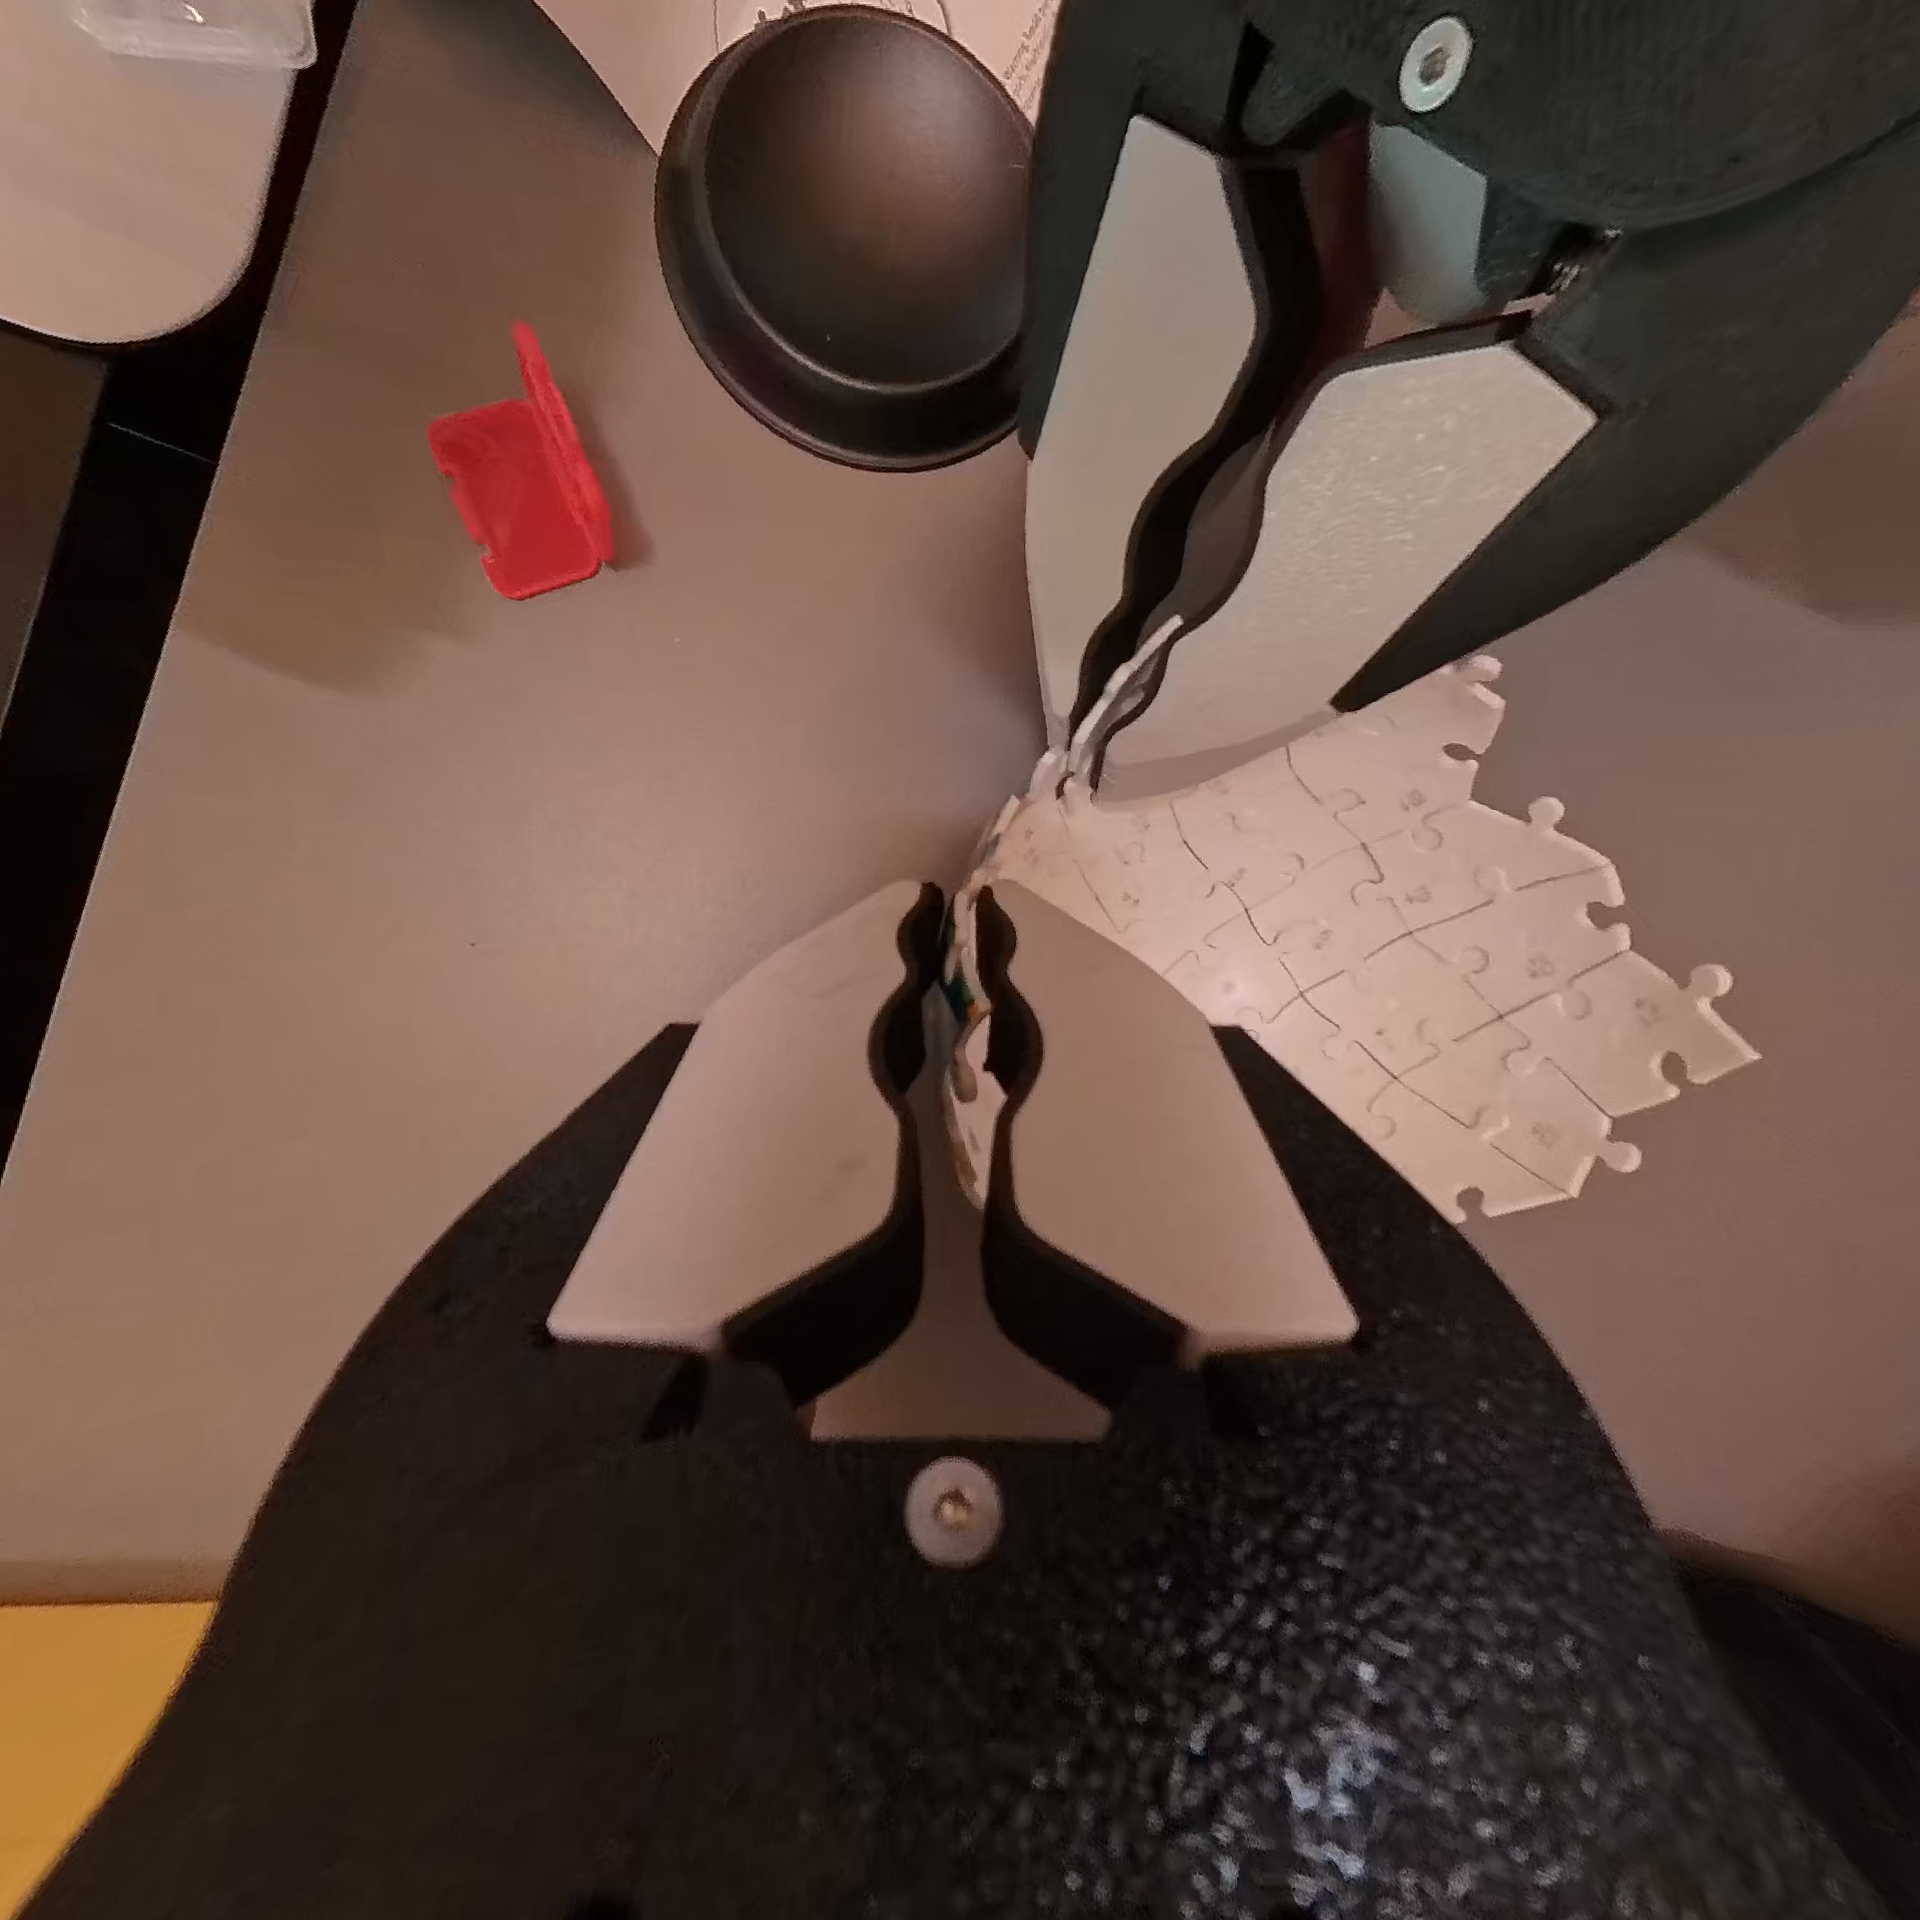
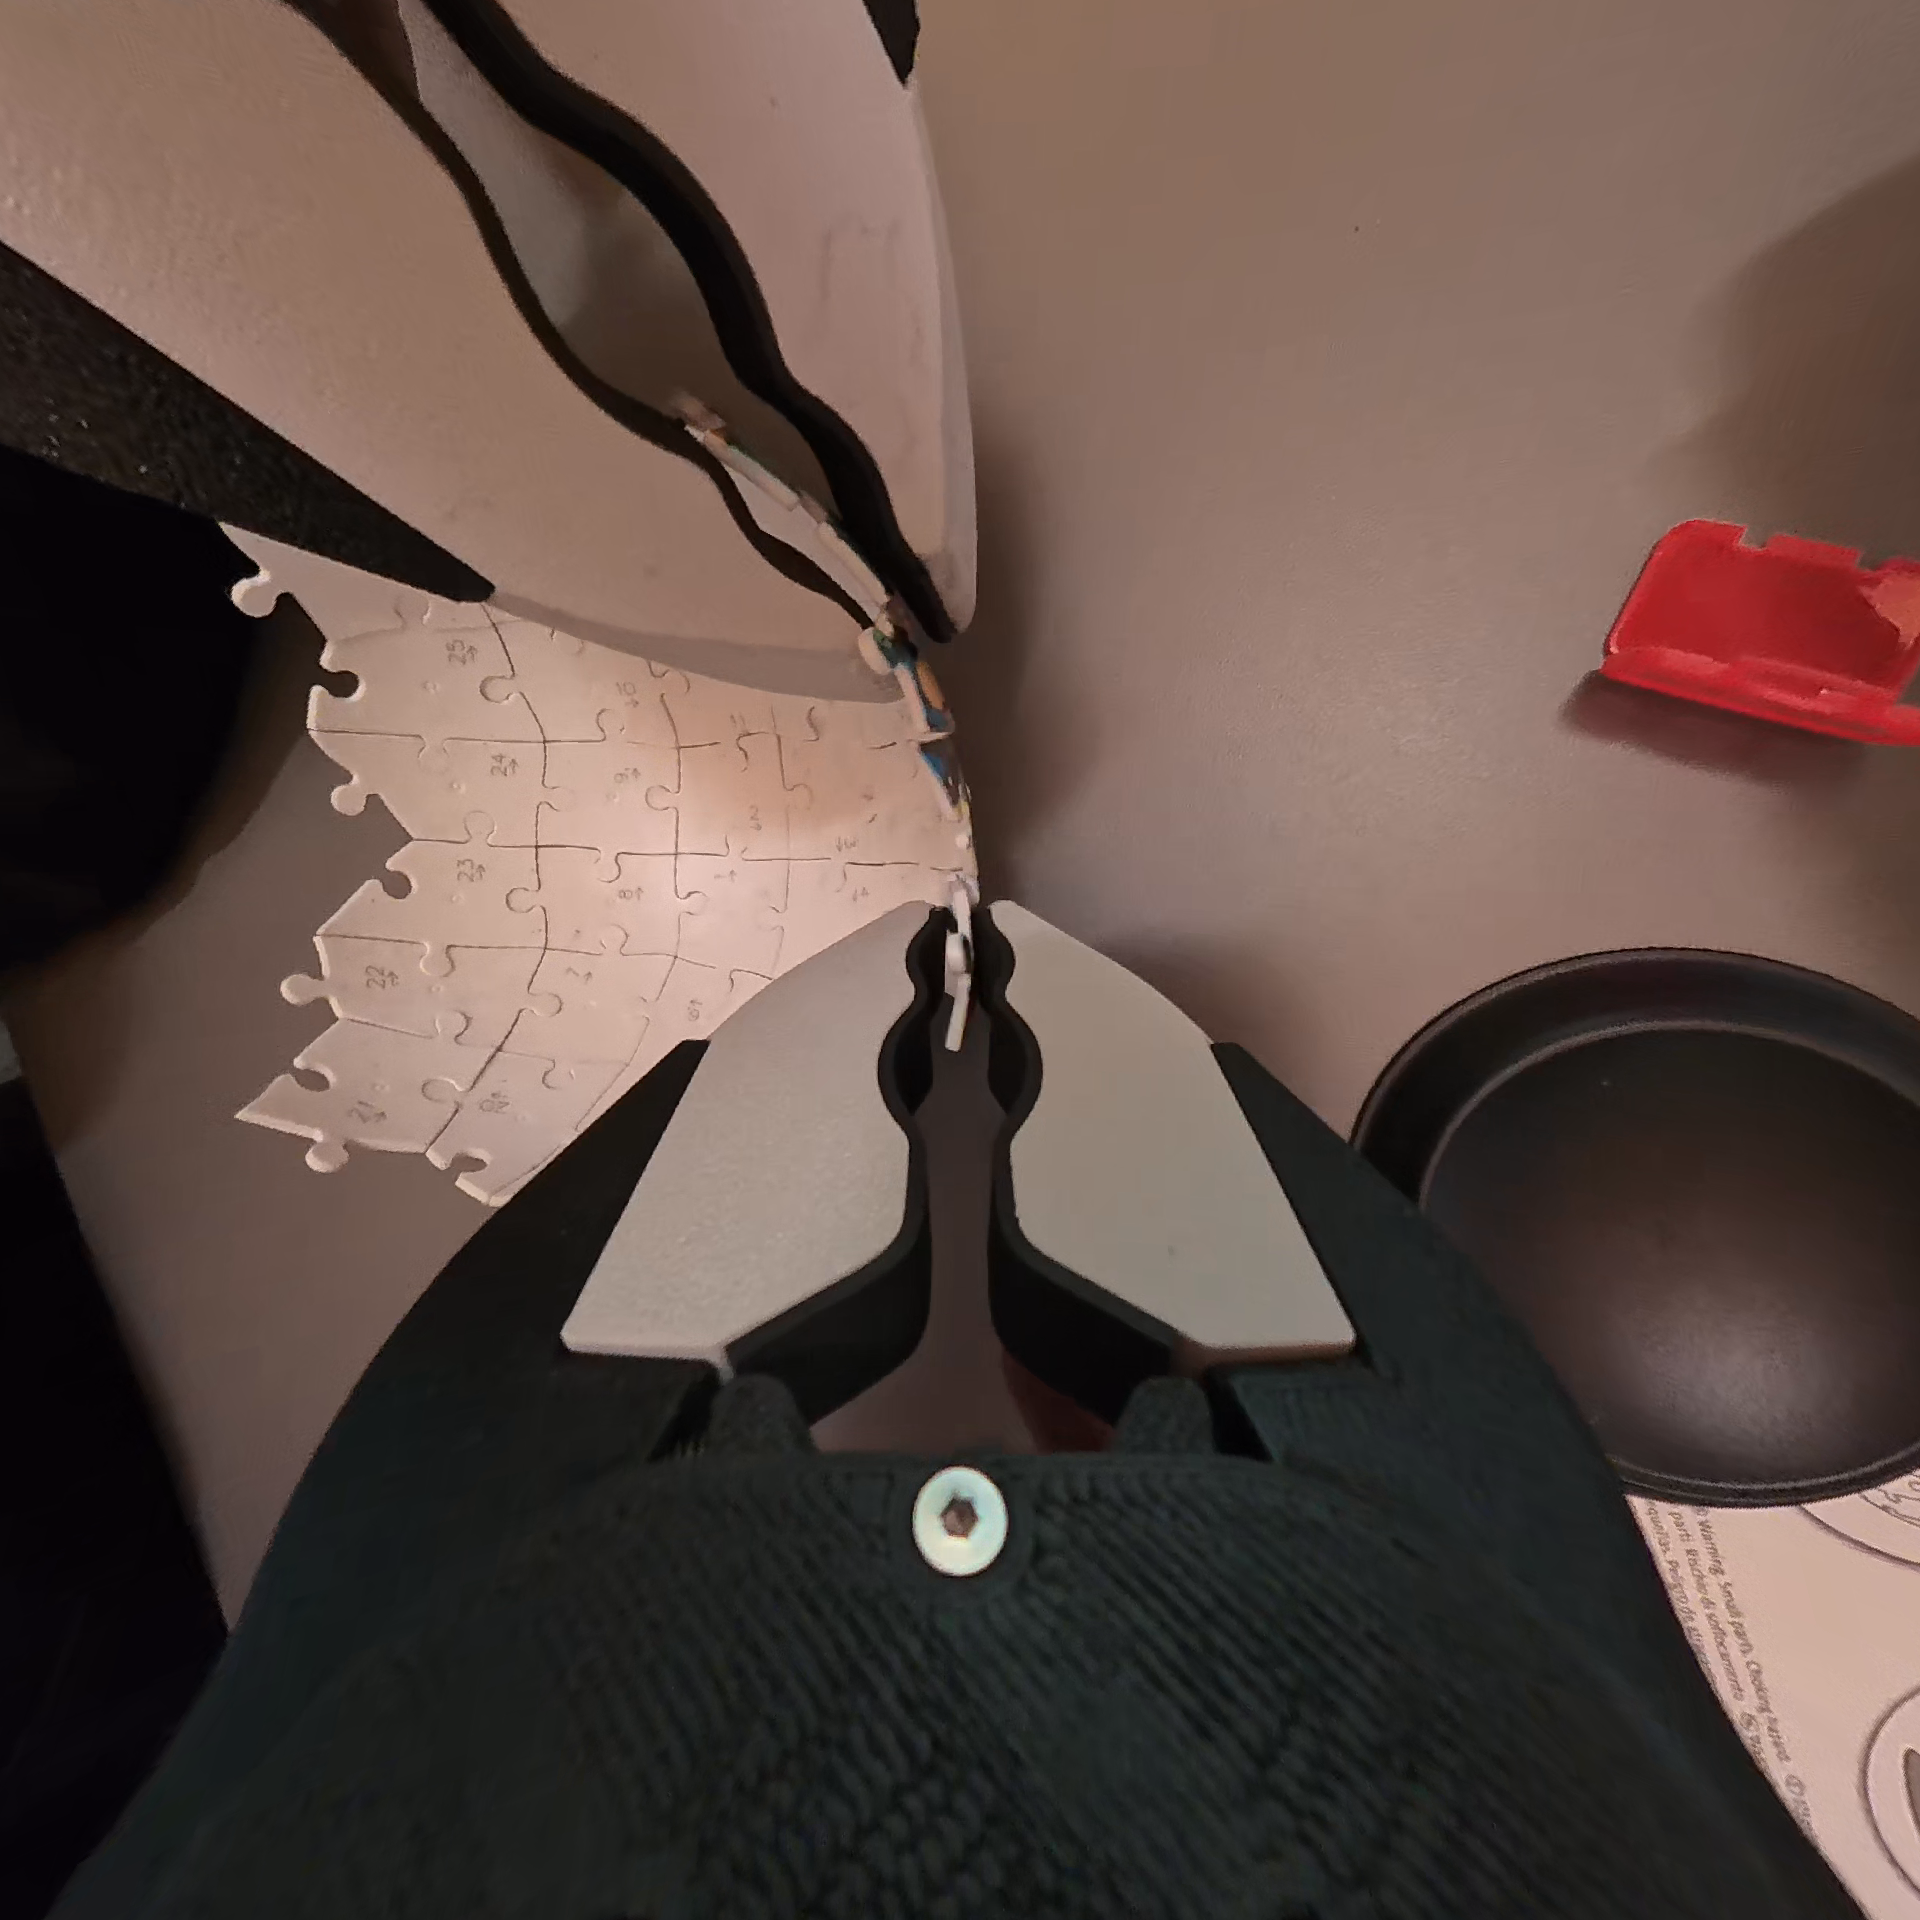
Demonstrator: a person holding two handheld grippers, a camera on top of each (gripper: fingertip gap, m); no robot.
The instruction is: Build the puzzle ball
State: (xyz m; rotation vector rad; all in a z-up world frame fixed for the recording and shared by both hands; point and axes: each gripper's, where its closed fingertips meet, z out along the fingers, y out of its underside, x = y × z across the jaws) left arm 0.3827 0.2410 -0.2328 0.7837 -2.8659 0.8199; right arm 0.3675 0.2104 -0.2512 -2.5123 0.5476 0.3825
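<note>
L gripper jaws pinching edge of puzzle sheet, a curved panel of joined white pieces seen from its numbered back, fanning out to the right of the jaws, held above the table. R gripper comes in from top right in left wrist view, jaws also pinching the same sheet edge just beyond L's tips, the two grippers nearly touching tip to tip

In right wrist view R gripper jaws clamp a thin white piece edge; sheet spreads left, printed colour side just showing at the seam. L gripper enters from top left, jaws closed on the sheet rim

Farther out: red plastic part lying on table, well apart from grippers. Black round stand beyond it, partly on a printed paper. Clear plastic item at far top left corner, too cut off to identify
</note>
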